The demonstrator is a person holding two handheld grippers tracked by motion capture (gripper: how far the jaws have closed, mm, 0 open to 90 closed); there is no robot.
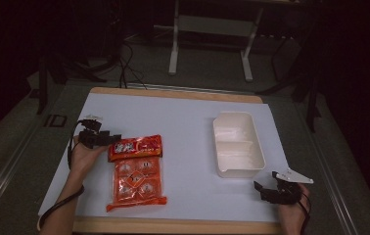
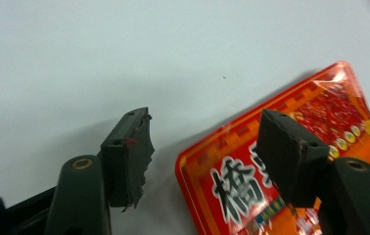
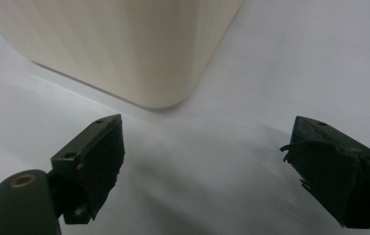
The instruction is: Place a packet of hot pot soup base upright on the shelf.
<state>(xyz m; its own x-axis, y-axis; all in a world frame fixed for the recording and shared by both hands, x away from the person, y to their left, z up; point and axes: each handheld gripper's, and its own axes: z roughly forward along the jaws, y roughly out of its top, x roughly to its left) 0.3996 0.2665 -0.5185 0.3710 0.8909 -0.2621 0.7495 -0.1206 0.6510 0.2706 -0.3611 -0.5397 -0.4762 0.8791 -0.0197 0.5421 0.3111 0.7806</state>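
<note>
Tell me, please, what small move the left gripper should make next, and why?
Probably ease the left gripper forward and shut it on the end of the red snack bar. Its jaws stand open around the bar's corner and hold nothing. The white tray looks empty, and the right gripper is open beside it.

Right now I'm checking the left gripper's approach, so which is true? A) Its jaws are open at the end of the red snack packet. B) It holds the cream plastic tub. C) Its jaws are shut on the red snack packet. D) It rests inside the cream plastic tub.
A: the left gripper has its jaws apart, straddling the corner of the red snack packet, not clamped.
</note>
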